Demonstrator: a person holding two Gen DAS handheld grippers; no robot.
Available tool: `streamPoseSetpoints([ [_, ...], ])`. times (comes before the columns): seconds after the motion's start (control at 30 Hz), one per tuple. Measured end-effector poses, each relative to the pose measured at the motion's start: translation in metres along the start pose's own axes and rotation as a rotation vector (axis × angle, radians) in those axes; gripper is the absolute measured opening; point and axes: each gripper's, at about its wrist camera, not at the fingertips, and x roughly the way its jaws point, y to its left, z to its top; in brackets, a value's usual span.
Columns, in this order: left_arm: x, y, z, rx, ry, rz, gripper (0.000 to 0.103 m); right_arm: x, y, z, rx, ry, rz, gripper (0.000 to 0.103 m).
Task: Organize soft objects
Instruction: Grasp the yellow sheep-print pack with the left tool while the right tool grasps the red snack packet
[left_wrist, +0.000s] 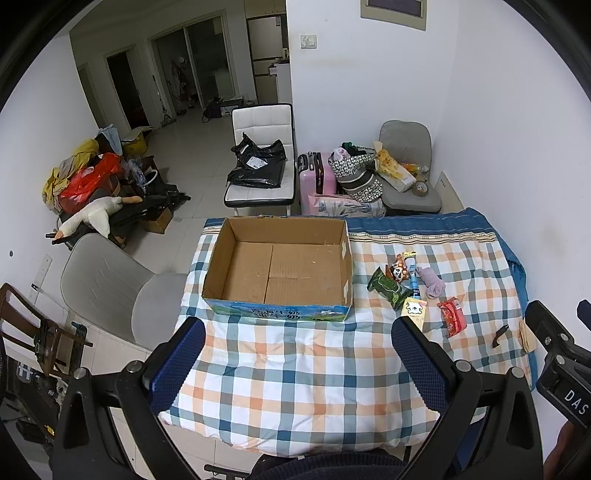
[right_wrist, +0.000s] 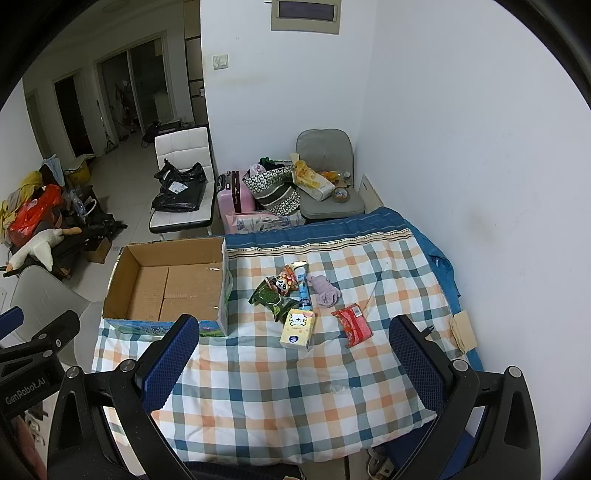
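Observation:
An open, empty cardboard box (left_wrist: 277, 269) (right_wrist: 166, 284) stands on the checked quilt (left_wrist: 295, 369) (right_wrist: 295, 387). To its right lies a small heap: a green packet (left_wrist: 389, 288) (right_wrist: 273, 299), a panda toy (left_wrist: 397, 273) (right_wrist: 282, 283), a blue tube (left_wrist: 412, 275) (right_wrist: 303, 291), a lilac soft cloth (left_wrist: 432, 282) (right_wrist: 325, 290), a cream tissue pack (left_wrist: 415, 310) (right_wrist: 297, 328) and a red packet (left_wrist: 452, 316) (right_wrist: 352, 324). My left gripper (left_wrist: 297, 338) is open and empty, short of the box. My right gripper (right_wrist: 293, 336) is open and empty, short of the heap.
A tan pad (right_wrist: 463, 330) and a small dark clip (left_wrist: 499, 336) lie near the quilt's right edge. Past the table stand a white chair with black bags (left_wrist: 262, 162), a pink suitcase (left_wrist: 314, 177) and a grey chair (left_wrist: 406, 166). A grey chair (left_wrist: 110, 288) stands left.

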Motion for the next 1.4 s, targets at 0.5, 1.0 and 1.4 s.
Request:
streamPoseSetpoints([
  [0.5,0.004,-0.004,0.011,0.004,0.018,-0.011,0.103,0.002,0.001,0.005,0.007,0.013,0.009,0.103],
  [1.0,0.182,-0.137,0.031,0.185,0.267,-0.227,0.103,0.166,-0.132,0.001,0.228,0.286,-0.053,0.103],
  [1.4,0.382,-0.246,-0.015,0.243,0.614,-0.274,0.103,0.429,-0.191,-0.053,0.19,0.634,0.005,0.102],
])
